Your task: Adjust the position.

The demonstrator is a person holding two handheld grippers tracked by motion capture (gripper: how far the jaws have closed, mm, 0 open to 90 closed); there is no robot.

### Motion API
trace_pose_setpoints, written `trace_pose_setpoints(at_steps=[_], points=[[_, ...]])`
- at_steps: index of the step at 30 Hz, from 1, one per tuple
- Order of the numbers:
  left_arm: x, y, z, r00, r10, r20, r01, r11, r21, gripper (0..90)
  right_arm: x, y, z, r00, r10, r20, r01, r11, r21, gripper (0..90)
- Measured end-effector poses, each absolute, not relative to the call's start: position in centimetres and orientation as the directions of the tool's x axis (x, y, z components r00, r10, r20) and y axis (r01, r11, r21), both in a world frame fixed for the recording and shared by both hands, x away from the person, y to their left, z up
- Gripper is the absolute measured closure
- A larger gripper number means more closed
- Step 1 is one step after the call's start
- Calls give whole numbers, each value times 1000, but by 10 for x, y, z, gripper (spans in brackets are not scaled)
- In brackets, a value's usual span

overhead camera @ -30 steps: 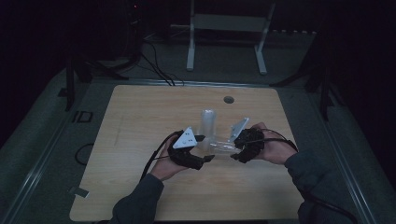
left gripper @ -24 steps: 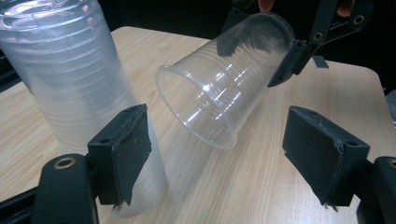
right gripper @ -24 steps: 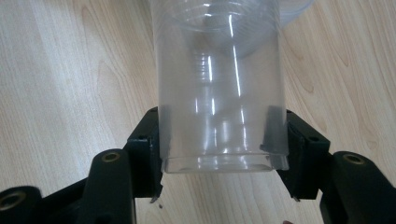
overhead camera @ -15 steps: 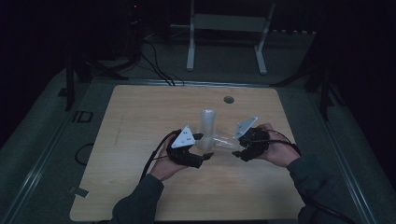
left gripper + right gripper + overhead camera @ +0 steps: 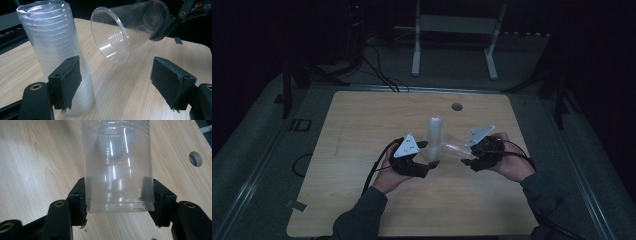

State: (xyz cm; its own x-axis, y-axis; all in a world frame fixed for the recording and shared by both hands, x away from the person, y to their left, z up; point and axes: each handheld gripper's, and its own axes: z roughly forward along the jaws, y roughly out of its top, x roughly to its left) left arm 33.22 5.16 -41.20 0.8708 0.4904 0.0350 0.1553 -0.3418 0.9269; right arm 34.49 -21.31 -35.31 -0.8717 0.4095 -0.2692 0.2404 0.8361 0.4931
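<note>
The right gripper (image 5: 117, 202) clamps 1 clear, thin-walled plastic cup (image 5: 117, 167) near its base, tilted above the table (image 5: 362, 125), at 2 o'clock from the upside-down cup stack (image 5: 57, 57). It looks light, slippery and crushable; grip gently low down. The left gripper (image 5: 120, 82), jaws just narrowing, pinches nothing.

Cup stack (image 5: 434, 138) upright on table (image 5: 362, 130), single cup (image 5: 455, 148) tilted just right of it

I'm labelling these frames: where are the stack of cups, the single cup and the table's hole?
stack of cups (image 5: 50, 37), left gripper view, its ribbed side.
single cup (image 5: 117, 157), right gripper view, its clear wall.
hole (image 5: 456, 106), high view, its centre.
</note>
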Motion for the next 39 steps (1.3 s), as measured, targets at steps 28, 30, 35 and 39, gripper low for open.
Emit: trace_pose_setpoints(at_steps=[28, 30, 35, 39], points=[[335, 55, -405, 861, 508, -17, 192, -294, 936, 255, 341, -222, -351, -754, 582, -305, 258, 689, 678, 415], [336, 55, -405, 861, 508, -20, 194, -292, 937, 256, 341, -222, -352, -747, 589, -307, 254, 680, 688, 415], [337, 55, -405, 859, 511, -35, 208, -284, 936, 257, 340, -224, -354, -731, 612, -302, 255, 656, 711, 413], [337, 55, -404, 856, 515, -49, 219, -275, 936, 257, 338, -224, -357, -721, 627, -293, 261, 638, 724, 414]])
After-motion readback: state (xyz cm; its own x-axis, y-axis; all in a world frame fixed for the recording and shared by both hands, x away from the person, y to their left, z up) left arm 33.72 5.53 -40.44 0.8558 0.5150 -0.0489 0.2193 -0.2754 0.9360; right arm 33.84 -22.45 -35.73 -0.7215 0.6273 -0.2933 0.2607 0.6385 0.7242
